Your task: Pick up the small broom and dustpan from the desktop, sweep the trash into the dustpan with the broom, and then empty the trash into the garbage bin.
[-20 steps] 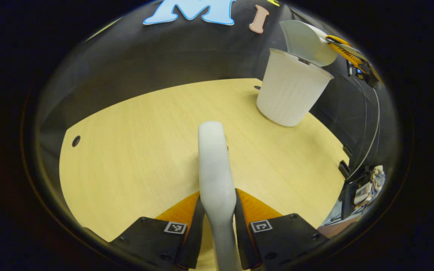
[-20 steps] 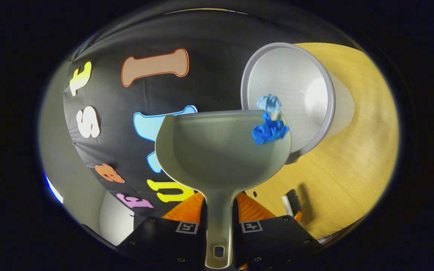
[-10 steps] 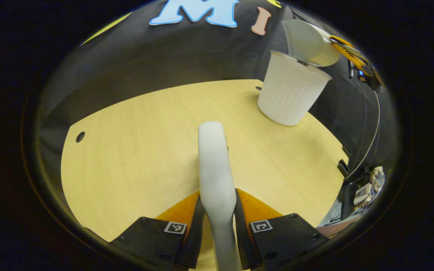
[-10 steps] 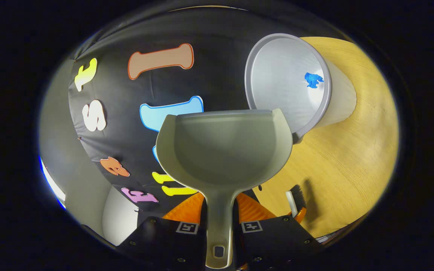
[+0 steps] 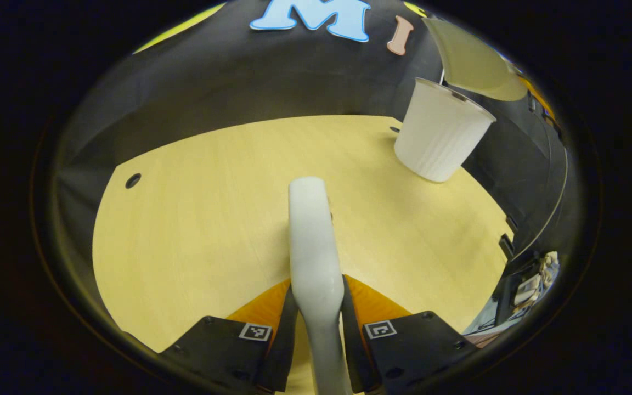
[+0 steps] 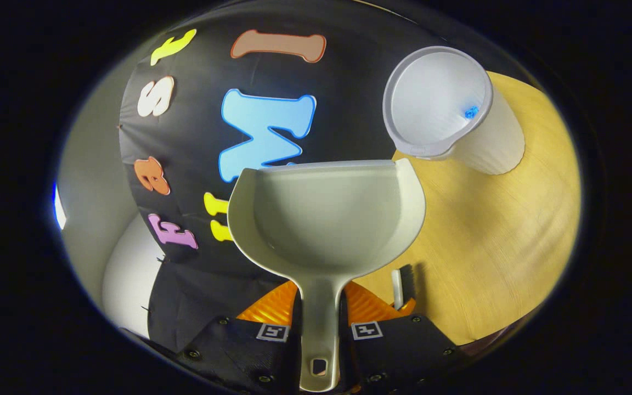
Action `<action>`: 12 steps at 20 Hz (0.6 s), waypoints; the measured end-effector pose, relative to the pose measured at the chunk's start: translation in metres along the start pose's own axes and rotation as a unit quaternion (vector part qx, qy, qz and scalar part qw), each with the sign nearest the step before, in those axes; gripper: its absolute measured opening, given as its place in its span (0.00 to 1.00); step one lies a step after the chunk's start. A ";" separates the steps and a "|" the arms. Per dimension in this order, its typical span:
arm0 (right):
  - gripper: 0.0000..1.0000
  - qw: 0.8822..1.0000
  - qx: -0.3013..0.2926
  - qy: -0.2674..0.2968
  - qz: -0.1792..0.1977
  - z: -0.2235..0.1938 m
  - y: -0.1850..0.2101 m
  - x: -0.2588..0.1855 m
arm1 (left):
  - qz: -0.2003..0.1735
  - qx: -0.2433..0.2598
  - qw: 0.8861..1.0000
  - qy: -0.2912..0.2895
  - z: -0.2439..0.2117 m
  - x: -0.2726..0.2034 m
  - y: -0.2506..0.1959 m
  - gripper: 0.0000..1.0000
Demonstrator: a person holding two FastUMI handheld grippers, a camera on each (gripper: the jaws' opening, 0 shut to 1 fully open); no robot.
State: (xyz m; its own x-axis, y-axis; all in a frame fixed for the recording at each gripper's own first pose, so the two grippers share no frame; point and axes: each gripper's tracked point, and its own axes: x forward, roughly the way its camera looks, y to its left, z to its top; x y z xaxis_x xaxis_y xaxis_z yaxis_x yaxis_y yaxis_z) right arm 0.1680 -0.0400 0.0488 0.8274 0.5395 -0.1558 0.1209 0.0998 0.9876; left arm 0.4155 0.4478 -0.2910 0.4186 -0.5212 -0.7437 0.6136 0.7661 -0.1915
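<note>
Near the table's [image 5: 195,219] far right corner the garbage bin [image 6: 447,118] holds blue trash [image 6: 471,112], so emptying looks done: the right gripper's [image 6: 319,329] jaws clamp the bare dustpan [image 6: 327,219], the left gripper's [image 5: 316,323] jaws clamp the small broom [image 5: 310,230], and both likely need setting down.

The pale wooden table [image 5: 195,219] shows a fine straight grain and a matt finish. The white plastic garbage bin [image 5: 441,137] is ribbed outside and smooth inside [image 6: 431,104]. The pale grey plastic dustpan [image 6: 327,219] and the pale grey plastic broom handle [image 5: 311,241] look smooth, with a soft sheen.

No legible text or labels.
</note>
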 end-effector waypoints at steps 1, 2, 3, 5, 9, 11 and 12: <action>0.27 1.000 -0.017 0.009 -0.013 -0.013 -0.007 0.004 | 0.006 -0.004 1.000 0.000 -0.003 0.000 0.006 0.45; 0.27 0.999 -0.034 0.018 -0.027 -0.027 -0.013 0.007 | 0.012 -0.010 1.000 0.000 -0.006 -0.001 0.011 0.49; 0.27 0.998 -0.048 0.026 -0.042 -0.037 -0.023 0.011 | 0.016 -0.017 1.000 0.000 -0.009 -0.003 0.015 0.50; 0.27 0.994 -0.072 0.041 -0.073 -0.054 -0.038 0.019 | 0.027 -0.030 0.999 0.000 -0.014 -0.005 0.023 0.50; 0.27 0.981 -0.120 0.072 -0.132 -0.075 -0.087 0.034 | 0.051 -0.048 0.998 -0.003 -0.016 -0.008 0.028 0.48; 0.27 0.973 -0.142 0.085 -0.162 -0.083 -0.113 0.041 | 0.058 -0.058 0.997 -0.005 -0.016 -0.009 0.027 0.49; 0.27 0.967 -0.157 0.089 -0.180 -0.087 -0.128 0.044 | 0.065 -0.060 0.996 -0.004 -0.019 -0.010 0.027 0.49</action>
State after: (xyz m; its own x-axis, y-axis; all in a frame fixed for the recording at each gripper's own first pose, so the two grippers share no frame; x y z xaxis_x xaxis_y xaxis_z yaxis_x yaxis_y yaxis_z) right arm 0.1413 0.0433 -0.0855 0.6515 0.5558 -0.5164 0.1869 0.5422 0.8192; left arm 0.4152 0.4805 -0.3008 0.4954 -0.4176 -0.7617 0.4698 0.8664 -0.1694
